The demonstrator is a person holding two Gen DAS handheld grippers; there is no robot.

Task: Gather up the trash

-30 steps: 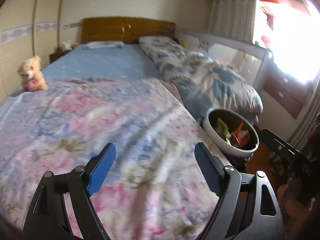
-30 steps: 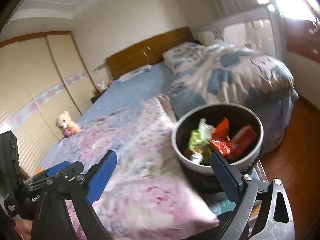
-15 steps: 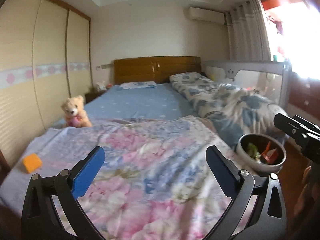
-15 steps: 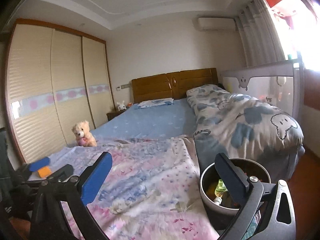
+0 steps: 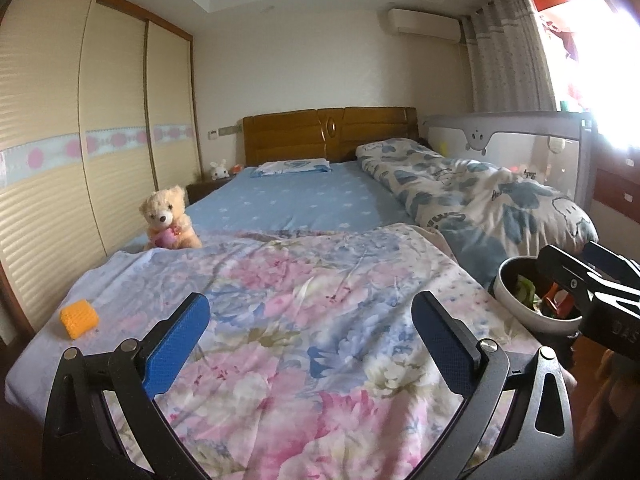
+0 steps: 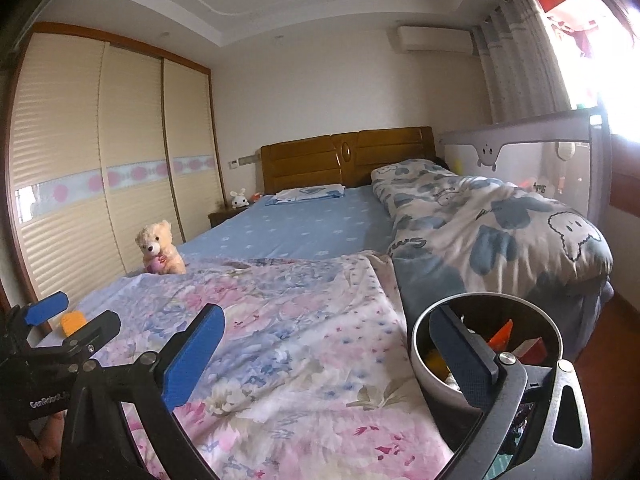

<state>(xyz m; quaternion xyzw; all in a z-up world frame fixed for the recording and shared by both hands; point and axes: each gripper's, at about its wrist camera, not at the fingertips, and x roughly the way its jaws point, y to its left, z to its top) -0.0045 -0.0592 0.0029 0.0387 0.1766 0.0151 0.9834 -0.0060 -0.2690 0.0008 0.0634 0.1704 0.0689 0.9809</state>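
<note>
A round white bin [image 5: 532,312] with a dark inside stands at the bed's right foot corner and holds several wrappers, green and red-orange [image 6: 502,334]. It also shows in the right wrist view [image 6: 424,356]. My left gripper [image 5: 310,336] is open and empty above the floral quilt [image 5: 304,300]. My right gripper [image 6: 324,354] is open and empty, its right finger in front of the bin. A small yellow-orange object [image 5: 79,317] lies at the quilt's left edge; it also shows in the right wrist view [image 6: 73,322].
A teddy bear [image 5: 168,218] sits at the bed's left side. A blue-patterned duvet [image 5: 480,200] is heaped on the right, with a grey bed rail [image 5: 520,132] behind it. A wardrobe [image 5: 80,140] lines the left wall.
Both grippers have pulled back and tilted up from over the bin and quilt. The whole room and the yellow-orange object have come into view. Both stay open.
</note>
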